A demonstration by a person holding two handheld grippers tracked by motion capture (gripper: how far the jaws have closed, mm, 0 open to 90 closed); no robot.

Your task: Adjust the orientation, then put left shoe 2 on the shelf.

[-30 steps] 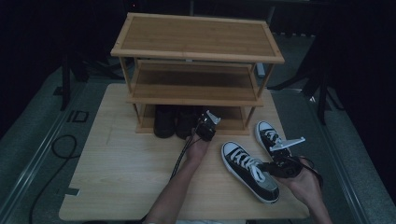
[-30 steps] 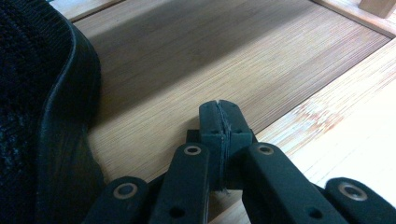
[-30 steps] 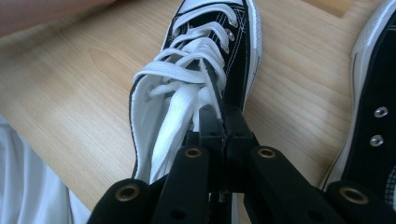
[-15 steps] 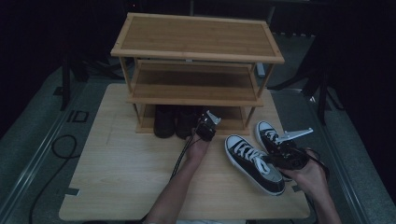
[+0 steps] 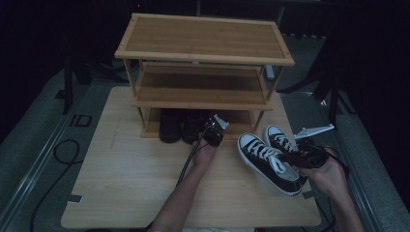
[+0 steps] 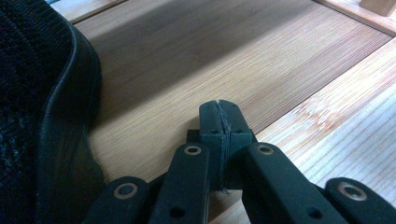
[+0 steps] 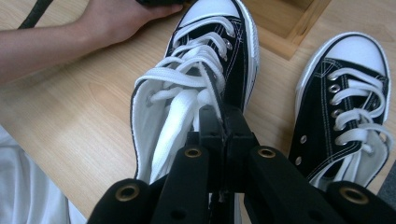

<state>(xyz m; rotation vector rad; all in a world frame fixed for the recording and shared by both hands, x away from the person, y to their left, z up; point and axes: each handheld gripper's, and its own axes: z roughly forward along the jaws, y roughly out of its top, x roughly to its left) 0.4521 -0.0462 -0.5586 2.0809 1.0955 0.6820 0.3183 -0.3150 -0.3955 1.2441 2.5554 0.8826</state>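
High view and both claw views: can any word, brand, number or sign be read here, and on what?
"ID": dark letters on the grey floor strip left of the table, read in the high view.
Sneakers: no brand or label legible.
Shoe rack: no lettering visible.
Dark shoe in the left claw view: no text visible.

Dim, murky high view with black surroundings; brighter, sharp close-ups, soft shadows on wood.

high: above, facing forward-down | gripper views: close (shared sneaker)
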